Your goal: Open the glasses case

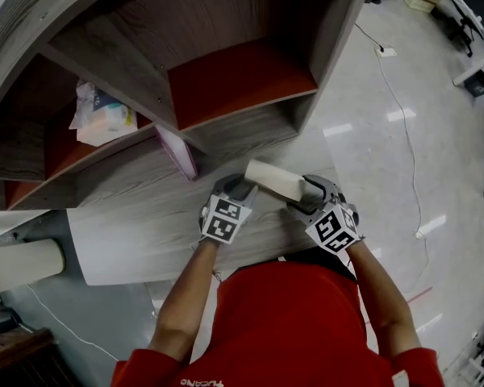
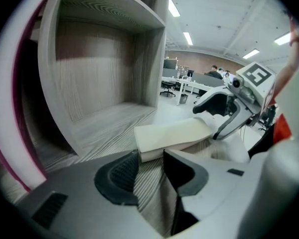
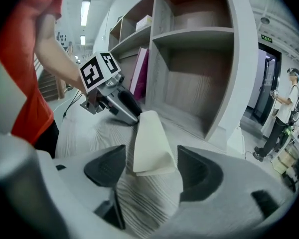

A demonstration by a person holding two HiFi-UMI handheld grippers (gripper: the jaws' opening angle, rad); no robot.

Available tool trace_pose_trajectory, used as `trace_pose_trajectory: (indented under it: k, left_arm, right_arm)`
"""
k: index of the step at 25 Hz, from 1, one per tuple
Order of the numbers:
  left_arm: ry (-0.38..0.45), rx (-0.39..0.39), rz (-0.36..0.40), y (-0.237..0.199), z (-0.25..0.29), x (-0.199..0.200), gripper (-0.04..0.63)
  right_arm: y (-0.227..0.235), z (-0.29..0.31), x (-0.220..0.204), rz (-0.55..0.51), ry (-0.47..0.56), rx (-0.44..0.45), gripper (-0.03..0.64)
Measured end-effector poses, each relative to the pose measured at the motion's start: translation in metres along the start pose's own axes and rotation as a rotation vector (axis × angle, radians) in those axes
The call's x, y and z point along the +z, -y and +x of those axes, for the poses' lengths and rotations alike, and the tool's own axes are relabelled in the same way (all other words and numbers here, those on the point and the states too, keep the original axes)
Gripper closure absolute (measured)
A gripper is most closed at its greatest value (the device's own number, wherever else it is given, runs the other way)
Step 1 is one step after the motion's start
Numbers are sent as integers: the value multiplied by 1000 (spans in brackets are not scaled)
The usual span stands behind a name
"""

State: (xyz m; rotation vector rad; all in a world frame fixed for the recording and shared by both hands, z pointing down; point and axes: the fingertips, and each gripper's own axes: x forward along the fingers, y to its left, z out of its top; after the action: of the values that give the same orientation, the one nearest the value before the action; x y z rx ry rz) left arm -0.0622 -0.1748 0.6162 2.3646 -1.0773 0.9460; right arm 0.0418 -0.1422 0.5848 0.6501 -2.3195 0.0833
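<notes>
The glasses case (image 1: 274,181) lies shut on the worktop (image 1: 137,232), with the left hand-held gripper (image 1: 240,189) at its 8 o'clock end and the right hand-held gripper (image 1: 306,197) at 4 o'clock, both wide open and holding nothing, so each should pinch squarely before parting the flap.

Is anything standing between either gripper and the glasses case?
Nothing visible. The glasses case lies on the desk, one end at the open left gripper, the other between the jaws of the open right gripper.
</notes>
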Motion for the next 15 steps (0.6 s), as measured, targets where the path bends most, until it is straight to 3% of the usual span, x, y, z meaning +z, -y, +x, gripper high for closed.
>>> trace_pose_trajectory:
  k: [6, 9, 15]
  left_arm:
    - [-4, -13, -9, 1, 0, 0, 456]
    - [-6, -18, -8, 1, 0, 0, 456]
    - [-11, -24, -7, 0, 0, 0, 457]
  right_arm:
    - [-4, 11, -12, -36, -66, 21, 279]
    - [0, 13, -13, -52, -75, 8, 304]
    - [5, 11, -9, -3, -50, 48, 328]
